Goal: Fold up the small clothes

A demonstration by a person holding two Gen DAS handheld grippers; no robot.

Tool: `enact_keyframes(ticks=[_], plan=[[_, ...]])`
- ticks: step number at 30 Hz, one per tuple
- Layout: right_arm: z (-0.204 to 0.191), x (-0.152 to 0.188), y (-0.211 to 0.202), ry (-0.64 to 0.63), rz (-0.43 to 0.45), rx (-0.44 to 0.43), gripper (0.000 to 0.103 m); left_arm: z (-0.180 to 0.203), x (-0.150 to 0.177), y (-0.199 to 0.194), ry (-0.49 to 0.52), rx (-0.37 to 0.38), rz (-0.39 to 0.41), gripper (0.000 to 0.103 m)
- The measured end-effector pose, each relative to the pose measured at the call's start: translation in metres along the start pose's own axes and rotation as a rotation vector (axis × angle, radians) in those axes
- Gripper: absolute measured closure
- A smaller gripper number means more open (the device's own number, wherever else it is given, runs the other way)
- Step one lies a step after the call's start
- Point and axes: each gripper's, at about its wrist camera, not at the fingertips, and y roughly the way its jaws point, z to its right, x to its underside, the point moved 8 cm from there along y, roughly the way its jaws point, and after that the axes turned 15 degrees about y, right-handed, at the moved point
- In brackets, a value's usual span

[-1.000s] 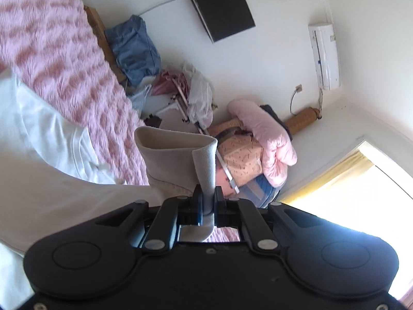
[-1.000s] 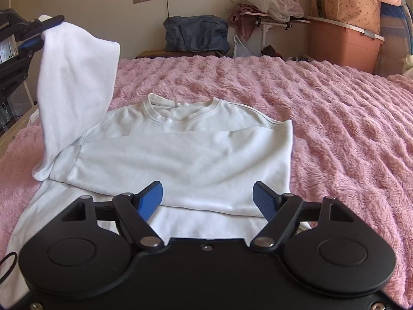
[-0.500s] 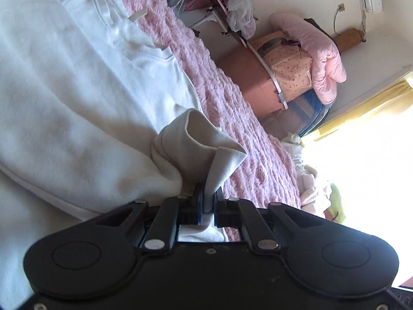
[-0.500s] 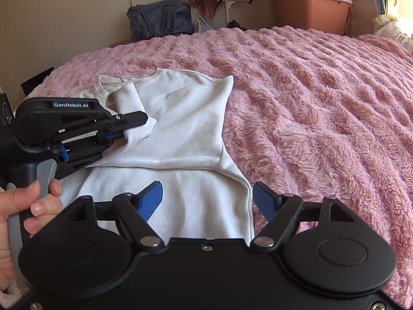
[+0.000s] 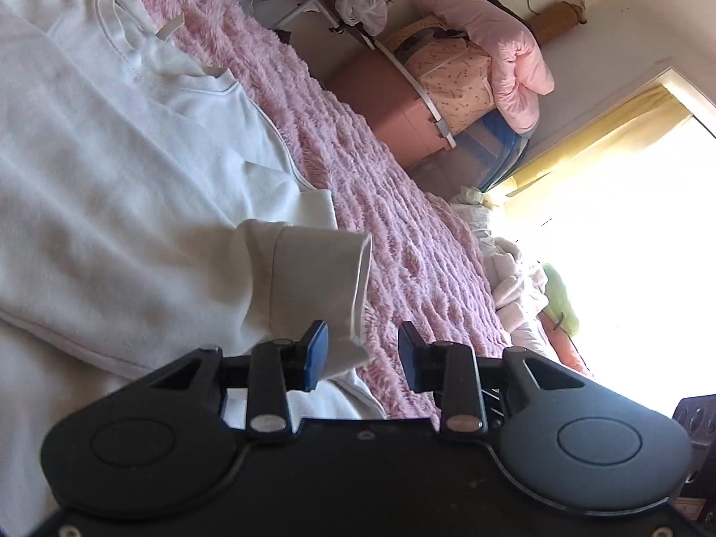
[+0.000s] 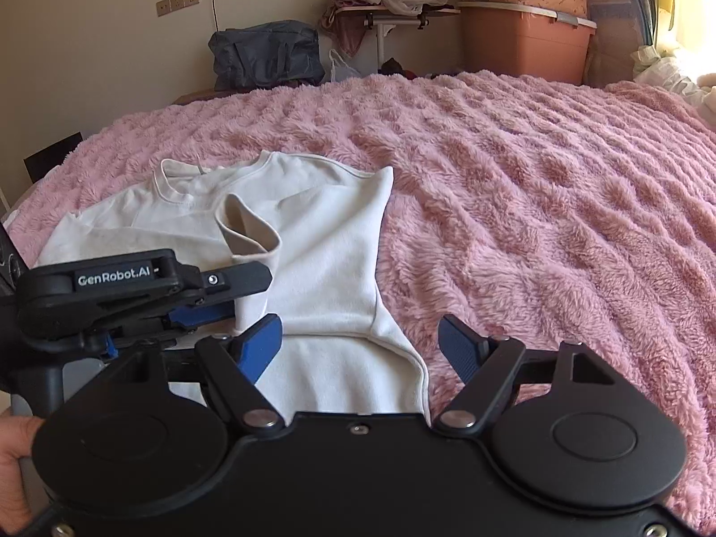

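We find the fluffy pink bedspread bare and passable to the right of the white long-sleeved top. On the left, the black left gripper, jaws opening with the upright sleeve cuff between them, blocks the way. Beyond the bed, a dark blue bag and a salmon plastic storage box line the wall.

Pink blanket, dk bag by wall, orange bin w/ bedding.

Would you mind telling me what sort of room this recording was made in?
Most likely a lived-in bedroom: a pink fluffy bedspread covers a wide bed, a storage bin is piled with bedding, and a curtained window lets in daylight.
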Motion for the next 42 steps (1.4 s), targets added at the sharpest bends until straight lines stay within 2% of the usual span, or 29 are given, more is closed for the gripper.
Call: enact_keyframes(ticks=[4,5,7,9,13,17,24,25,26,27,31,34,36,39,42], plan=[[-0.011,-0.016,-0.008,-0.054,0.055,-0.007,0.027,-0.001,-0.016,-0.034,0.022,-0.026,0.019,0.069],[-0.014,-0.017,-0.007,-0.087,0.058,-0.014,0.032,-0.004,-0.025,-0.049,0.035,-0.048,0.034,0.069],[-0.02,-0.017,0.002,-0.15,0.047,-0.042,0.059,-0.015,-0.039,-0.075,0.046,-0.095,0.066,0.069],[-0.023,-0.016,0.015,-0.189,0.021,-0.061,0.067,-0.032,-0.056,-0.107,0.049,-0.151,0.096,0.069],[-0.019,-0.019,0.048,-0.166,-0.02,-0.084,0.067,-0.064,-0.079,-0.159,0.075,-0.287,0.142,0.069],[-0.016,-0.022,0.074,-0.093,-0.06,-0.086,0.067,-0.1,-0.087,-0.194,0.097,-0.428,0.143,0.069],[-0.018,-0.019,0.101,0.076,-0.146,-0.133,0.066,-0.147,-0.073,-0.218,0.055,-0.553,0.114,0.068],[-0.022,-0.019,0.104,0.089,-0.158,-0.157,0.069,-0.151,-0.069,-0.217,0.049,-0.567,0.101,0.068],[-0.025,-0.018,0.106,0.092,-0.167,-0.169,0.077,-0.154,-0.064,-0.215,0.043,-0.576,0.092,0.068],[-0.028,-0.019,0.107,0.09,-0.165,-0.176,0.099,-0.157,-0.061,-0.216,0.035,-0.581,0.086,0.068],[-0.037,-0.028,0.095,0.047,-0.122,-0.191,0.1,-0.159,-0.05,-0.22,0.034,-0.624,0.086,0.068],[-0.037,-0.052,0.072,0.015,-0.018,-0.186,0.1,-0.156,-0.047,-0.229,0.066,-0.68,0.096,0.067],[-0.033,-0.065,0.065,0.039,0.008,-0.2,0.1,-0.159,-0.043,-0.238,0.045,-0.693,0.102,0.067],[-0.027,-0.061,0.081,0.029,-0.022,-0.154,0.101,-0.16,-0.042,-0.251,0.075,-0.726,0.073,0.066],[-0.015,-0.034,0.109,0.051,-0.103,-0.11,0.1,-0.157,-0.044,-0.263,0.216,-0.801,0.003,0.066]])
